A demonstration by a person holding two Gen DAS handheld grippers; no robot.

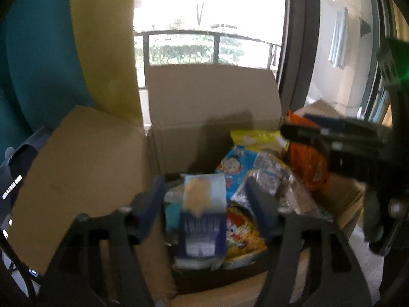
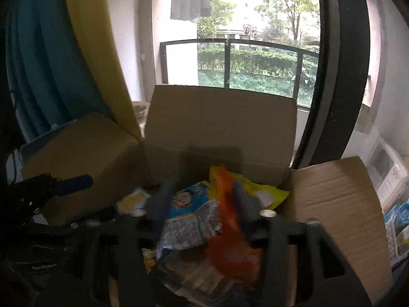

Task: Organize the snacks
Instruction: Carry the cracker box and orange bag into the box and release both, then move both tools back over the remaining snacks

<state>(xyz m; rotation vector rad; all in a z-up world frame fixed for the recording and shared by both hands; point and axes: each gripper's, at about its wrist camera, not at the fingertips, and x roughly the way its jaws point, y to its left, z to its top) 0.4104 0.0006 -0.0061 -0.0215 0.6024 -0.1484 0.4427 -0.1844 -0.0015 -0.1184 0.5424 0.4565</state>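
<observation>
My left gripper (image 1: 204,204) stands wide apart over the open cardboard box (image 1: 212,97), with a blue-and-white snack packet (image 1: 203,220) upright between its fingers (image 1: 150,204). There is a gap on either side of the packet, so I judge that I am not gripping it, though motion blur leaves that unsure. My right gripper (image 2: 202,204) also hovers over the box, and an orange packet (image 2: 230,240) lies against the inner face of its right finger; the other finger stands well off, so it looks released or not yet taken, and I cannot tell which.

Beneath both sit the other snacks: a blue cartoon-face bag (image 2: 189,204), a yellow bag (image 2: 258,192) towards the back wall, a clear-wrapped pack (image 1: 278,192), and a yellow-red cartoon bag (image 1: 242,230) beside my blue packet.

The risks I see:
- The blue packet stands on end with little to lean on; it could topple across its neighbours if I brush it while pulling away.
- The orange packet is soft and may catch on my right finger and lift back out.
- My two grippers work close together over one box, so they might knock each other.
- The side flaps (image 2: 332,204) stand up and could snag a finger.
</observation>
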